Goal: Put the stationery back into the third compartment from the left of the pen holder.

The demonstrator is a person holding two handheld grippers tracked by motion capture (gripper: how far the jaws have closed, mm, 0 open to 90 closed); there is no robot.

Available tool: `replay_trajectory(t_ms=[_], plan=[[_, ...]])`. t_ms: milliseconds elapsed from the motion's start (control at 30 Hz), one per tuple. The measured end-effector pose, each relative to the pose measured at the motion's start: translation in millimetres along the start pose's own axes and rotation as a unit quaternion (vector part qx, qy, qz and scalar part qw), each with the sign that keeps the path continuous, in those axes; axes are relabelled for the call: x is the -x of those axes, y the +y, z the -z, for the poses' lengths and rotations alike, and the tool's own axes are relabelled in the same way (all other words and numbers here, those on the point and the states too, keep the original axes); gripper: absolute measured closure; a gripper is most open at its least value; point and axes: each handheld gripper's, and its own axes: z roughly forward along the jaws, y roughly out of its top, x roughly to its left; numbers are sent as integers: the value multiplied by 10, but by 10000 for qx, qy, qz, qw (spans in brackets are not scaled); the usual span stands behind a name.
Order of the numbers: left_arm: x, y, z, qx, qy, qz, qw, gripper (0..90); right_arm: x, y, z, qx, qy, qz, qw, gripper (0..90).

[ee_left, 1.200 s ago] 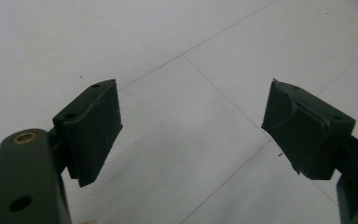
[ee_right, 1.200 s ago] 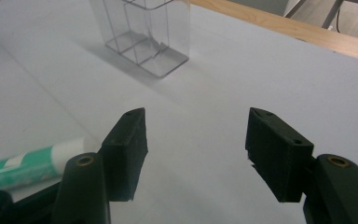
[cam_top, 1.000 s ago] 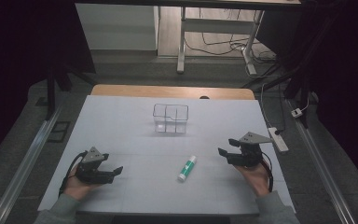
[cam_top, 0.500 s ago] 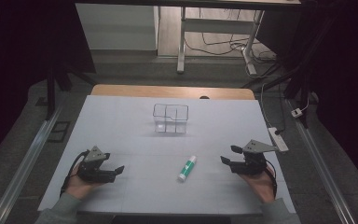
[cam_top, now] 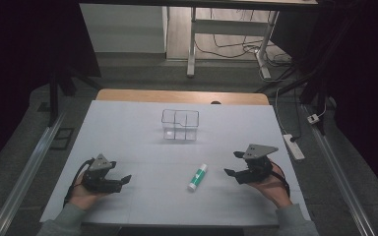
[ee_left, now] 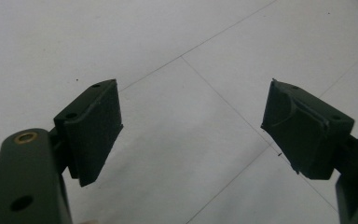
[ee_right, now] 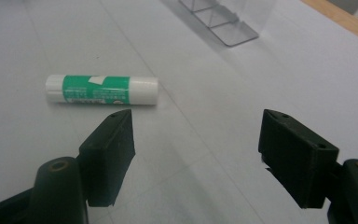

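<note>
Nearest now, down at the front edge of the white table (cam_top: 128, 123): left gripper (cam_top: 124, 180) cradled in a hand, jaws spread wide and holding nothing, aimed across toward the middle. Seen through the left gripper view, left gripper (ee_left: 191, 126) showing two black pads well apart, bare white surface with thin pencil-fine seams between them. Over on the other side, right gripper (cam_top: 232, 163) likewise gaping, nothing pinched, grey three-cornered plate on top, cable trailing back over the hand. Between the two, a little nearer the right one, the glue stick (cam_top: 197, 177) lying flat on the table, green label, white at both ends, angled with one end toward the front edge and the other toward the back. Apart from both grippers, touching neither. Through the right gripper view, right gripper (ee_right: 196, 135) with jaws open wide, glue stick (ee_right: 102, 89) lying on its side just beyond the tip of the jaw that shows at left, off that way rather than centred in the gap. Farther back, mid-table, a clear divided box (cam_top: 179, 125) standing upright, well apart from the stick. Beyond that, a strip of wooden tabletop edge (cam_top: 182, 97).
</note>
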Motion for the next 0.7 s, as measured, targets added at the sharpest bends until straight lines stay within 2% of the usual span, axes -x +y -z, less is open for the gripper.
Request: replay_trajectory(t_ms=[100,167,267,367,533,700], plan=[[4,-1,0,-6,6,-19,10000,191,-18,81,-50,-121,84,322,9994,244],[3,-2,1,-10,9,-18,10000,191,-33,130,-84,-214,114,632,9977,236],[0,-1,-3,-14,3,-13,10000,191,-70,198,-137,-364,125,948,9948,232],[4,-1,-2,-17,9,-28,10000,191,-86,260,-185,-451,260,1081,9928,233],[5,-2,2,-10,14,-29,10000,191,-118,368,-254,-558,514,1407,9871,238],[6,-3,2,-10,5,-33,10000,191,-145,442,-337,-673,649,1702,9810,246]])
